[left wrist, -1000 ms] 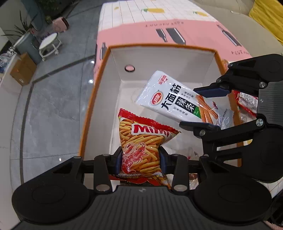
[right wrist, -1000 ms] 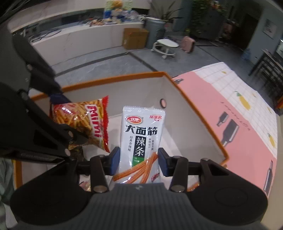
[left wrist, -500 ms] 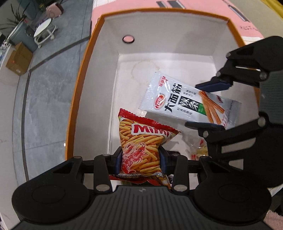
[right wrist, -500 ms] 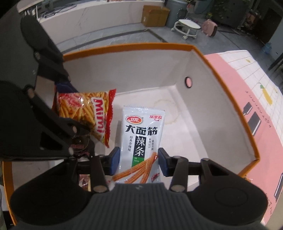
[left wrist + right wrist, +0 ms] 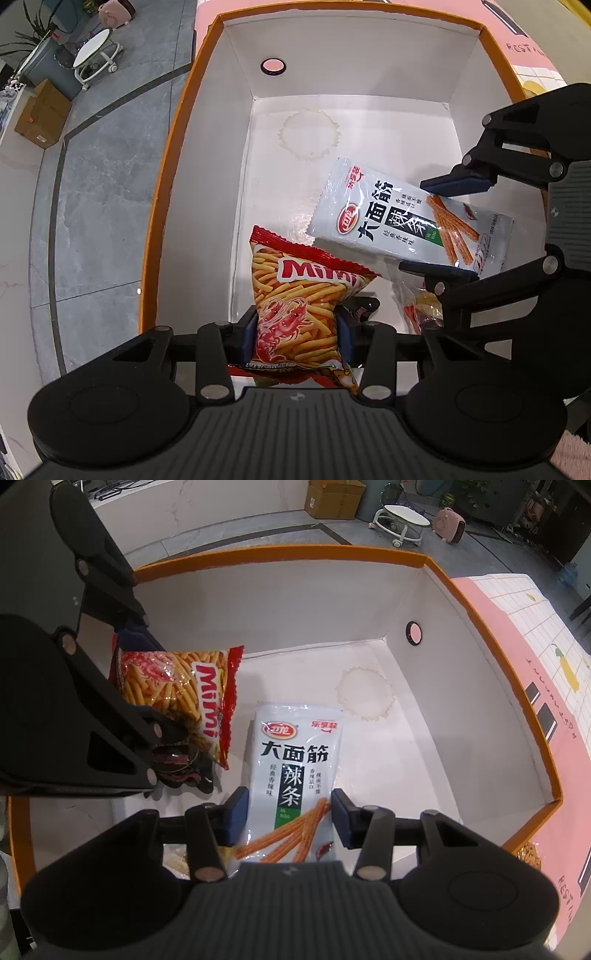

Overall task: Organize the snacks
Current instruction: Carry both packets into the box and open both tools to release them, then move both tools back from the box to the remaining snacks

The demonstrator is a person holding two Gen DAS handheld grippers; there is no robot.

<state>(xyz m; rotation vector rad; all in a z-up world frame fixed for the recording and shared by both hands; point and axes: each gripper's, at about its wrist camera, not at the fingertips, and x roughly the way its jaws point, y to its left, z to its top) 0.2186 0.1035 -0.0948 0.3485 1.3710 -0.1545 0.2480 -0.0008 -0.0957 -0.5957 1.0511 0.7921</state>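
Both grippers point steeply down into the white box (image 5: 207,192) with the orange rim, which stands on a pink printed cloth (image 5: 546,686). The left gripper (image 5: 295,326) has the red Mimi bag (image 5: 295,295) between its blue pads; its jaws have just been opening, yet in the left wrist view the pads still meet the bag's sides, so the bag looks pinched at its lower half, top seam up and leaning toward the box floor. The right gripper (image 5: 288,812) straddles the white strip pack (image 5: 295,771); its jaws have also just been opening, and in the right wrist view a narrow gap shows between each pad and the pack's edges, so this grip reads as released, the pack lying flat on the box floor with its lower end between the fingers. Mimi bag and strip pack sit just beside each other, the pack's corner near the bag's top seam. More wrapped snacks (image 5: 421,306) lie on the floor at the near end of the box, partly hidden by the grippers. A round pale stain (image 5: 308,134) marks the floor farther in; a small ringed hole (image 5: 272,66) sits in the far wall.
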